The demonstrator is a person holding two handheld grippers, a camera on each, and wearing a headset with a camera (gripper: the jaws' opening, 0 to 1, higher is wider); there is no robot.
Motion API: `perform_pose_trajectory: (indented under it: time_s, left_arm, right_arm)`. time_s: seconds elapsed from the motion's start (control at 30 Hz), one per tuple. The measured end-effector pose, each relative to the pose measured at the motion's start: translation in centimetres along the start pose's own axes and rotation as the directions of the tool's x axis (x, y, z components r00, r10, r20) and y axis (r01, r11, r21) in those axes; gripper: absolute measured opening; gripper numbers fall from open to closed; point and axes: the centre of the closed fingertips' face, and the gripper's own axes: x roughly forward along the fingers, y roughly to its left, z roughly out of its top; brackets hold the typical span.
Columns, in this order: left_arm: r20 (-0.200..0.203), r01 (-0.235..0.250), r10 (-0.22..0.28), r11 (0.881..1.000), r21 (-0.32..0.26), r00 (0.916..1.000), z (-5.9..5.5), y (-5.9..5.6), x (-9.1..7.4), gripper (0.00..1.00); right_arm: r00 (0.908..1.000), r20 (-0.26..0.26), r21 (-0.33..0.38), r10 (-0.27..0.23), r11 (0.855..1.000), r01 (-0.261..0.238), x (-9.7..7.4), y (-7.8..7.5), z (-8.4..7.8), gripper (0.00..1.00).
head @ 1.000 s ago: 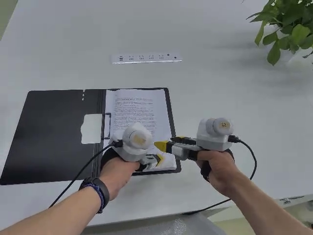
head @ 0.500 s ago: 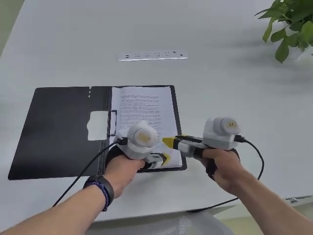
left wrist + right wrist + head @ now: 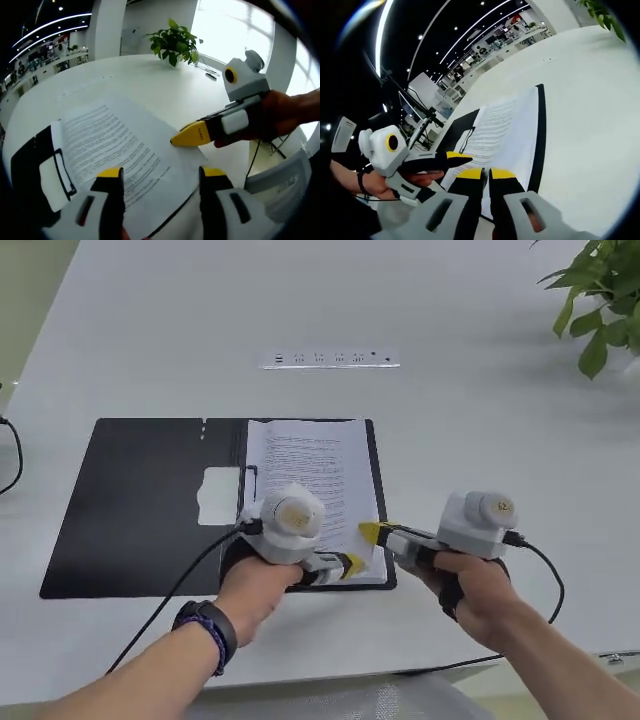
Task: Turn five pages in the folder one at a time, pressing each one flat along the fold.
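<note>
A black folder [image 3: 120, 500] lies open on the white table, with a printed page [image 3: 315, 475] on its right half. My left gripper [image 3: 345, 565] hovers low over the page's bottom edge. Its jaws stand open with the page [image 3: 110, 140] beneath them and nothing between them [image 3: 161, 175]. My right gripper [image 3: 370, 533] comes in from the right with its yellow tip at the page's lower right edge. Its jaws are shut [image 3: 486, 173]. I cannot tell whether the sheet's edge is caught between them. The right gripper [image 3: 187, 136] also shows in the left gripper view.
A white power strip [image 3: 330, 359] lies on the table beyond the folder. A potted plant [image 3: 600, 310] stands at the far right. A white label pocket [image 3: 220, 495] sits by the folder's spine. Cables trail from both grippers toward the table's near edge.
The head camera has shifted. Relative to the folder, my right gripper's tip has drawn back from over the page toward its right edge. The left gripper stays at the bottom edge.
</note>
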Motion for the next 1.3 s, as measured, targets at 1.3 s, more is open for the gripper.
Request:
perform_pose_trajectory:
  time_s: [1.3]
  left_arm:
    - [0.092,-0.255,0.264,0.962,-0.100,0.9602,-4.9,11.2,-16.4,0.67]
  right_arm:
    - [0.9936,0.039,-0.012,0.106,0.994,-0.106,4.4,9.3,0.6,0.00]
